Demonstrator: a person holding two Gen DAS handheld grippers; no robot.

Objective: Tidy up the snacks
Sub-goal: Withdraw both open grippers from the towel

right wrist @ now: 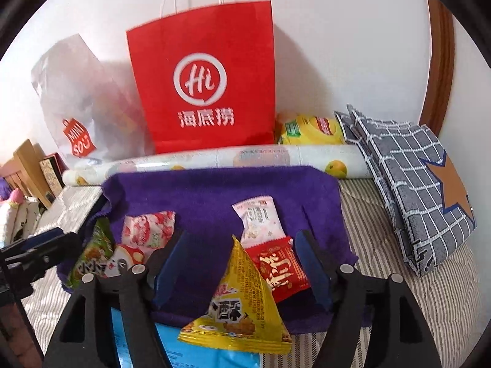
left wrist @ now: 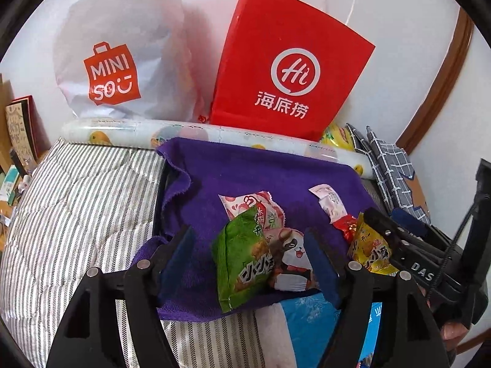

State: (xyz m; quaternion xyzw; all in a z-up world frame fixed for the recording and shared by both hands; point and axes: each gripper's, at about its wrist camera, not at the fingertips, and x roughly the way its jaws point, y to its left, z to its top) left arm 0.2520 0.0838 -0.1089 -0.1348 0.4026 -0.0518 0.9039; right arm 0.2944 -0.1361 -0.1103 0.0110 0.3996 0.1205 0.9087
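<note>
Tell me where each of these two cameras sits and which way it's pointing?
Left wrist view: sits on the left gripper, looking forward and down over a green snack packet; its own two fingers show, plus the right gripper at the right edge.
Right wrist view: sits on the right gripper, looking forward and down over a yellow snack packet; its own fingers show, the left gripper at the left edge.
Shared: purple cloth, red paper bag, white plastic bag.
</note>
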